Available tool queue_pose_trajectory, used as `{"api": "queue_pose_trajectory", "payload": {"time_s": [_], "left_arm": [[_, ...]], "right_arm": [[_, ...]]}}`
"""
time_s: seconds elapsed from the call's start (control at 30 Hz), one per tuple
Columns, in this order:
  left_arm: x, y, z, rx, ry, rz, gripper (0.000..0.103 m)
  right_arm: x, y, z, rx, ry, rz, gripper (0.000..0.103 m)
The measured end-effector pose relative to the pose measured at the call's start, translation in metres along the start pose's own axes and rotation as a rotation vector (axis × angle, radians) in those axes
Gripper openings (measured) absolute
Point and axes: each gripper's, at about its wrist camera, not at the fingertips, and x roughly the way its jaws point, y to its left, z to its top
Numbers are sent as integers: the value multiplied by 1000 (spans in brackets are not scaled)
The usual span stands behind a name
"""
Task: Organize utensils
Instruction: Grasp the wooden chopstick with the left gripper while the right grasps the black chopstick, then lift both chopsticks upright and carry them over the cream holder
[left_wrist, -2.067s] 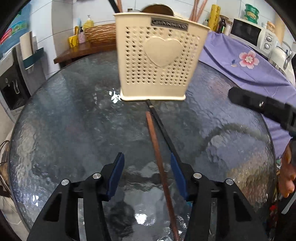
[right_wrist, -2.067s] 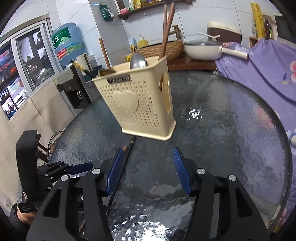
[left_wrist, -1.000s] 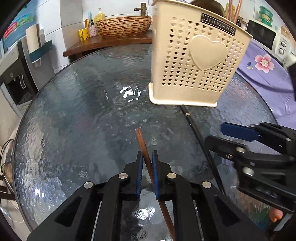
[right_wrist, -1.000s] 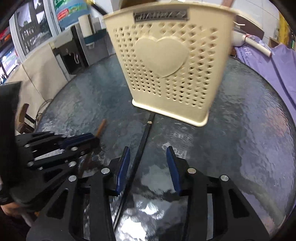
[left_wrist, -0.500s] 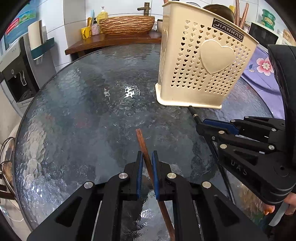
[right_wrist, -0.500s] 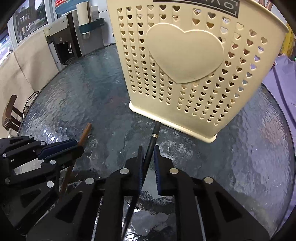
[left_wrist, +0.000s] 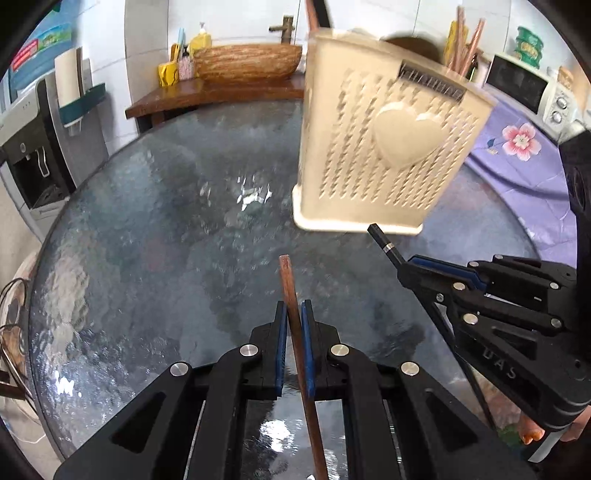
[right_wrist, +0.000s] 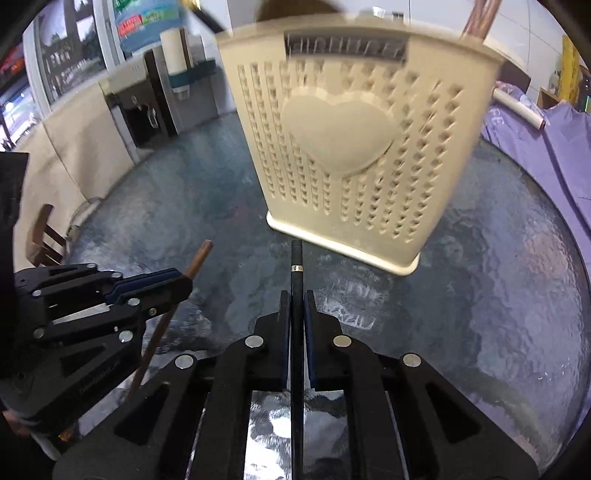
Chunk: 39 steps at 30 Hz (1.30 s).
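Brown wooden chopstick (left_wrist: 291, 295) is pinched in the left tool (left_wrist: 293, 321), black chopstick (right_wrist: 296, 273) in the right tool (right_wrist: 296, 314); raise both tips above the cream perforated holder's (right_wrist: 354, 155) rim before lowering.

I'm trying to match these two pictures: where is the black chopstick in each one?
Left wrist view: black chopstick at right, poking from the right gripper.
Right wrist view: bottom centre, clamped between that gripper's fingers.
Shared landmark: the cream heart basket.
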Motion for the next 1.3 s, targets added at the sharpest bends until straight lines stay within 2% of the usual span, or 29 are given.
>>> {"api": "queue_pose_trajectory", "payload": {"time_s": [0.4,0.5,0.6,0.7,0.83,0.87,0.93,0.97,1.0,1.2,1.3], "left_arm": [[-84,-28,9,44,-187,-78,6],[-104,-34,9,62,-235,-94,6],[-110,-39,10,84,-242,-78,6],[-102,-40,10,88,-218,-43,6],[-80,-40,7,103,-146,-40,7],[-72,-42,5,113,-125,-29,9],[-57,-45,-1,123,-84,-22,22],[-47,-47,-4,131,-52,-25,33],[-38,-49,-8,135,-29,-32,39],[8,-58,-19,165,87,-12,39],[23,-57,-19,161,111,7,39]], "right_arm": [[-115,-17,1,42,-233,164,8],[-137,-21,0,46,-272,193,8],[-154,-23,-4,31,-295,187,8],[-158,-20,-4,37,-298,182,8],[-162,-23,-9,49,-304,180,8],[-162,-24,-9,49,-306,179,8],[-163,-25,-11,51,-308,178,8],[-164,-26,-11,54,-309,175,8],[-165,-27,-12,56,-310,172,8],[-170,-34,-16,68,-315,165,8],[-171,-33,-17,66,-318,163,8]]}}
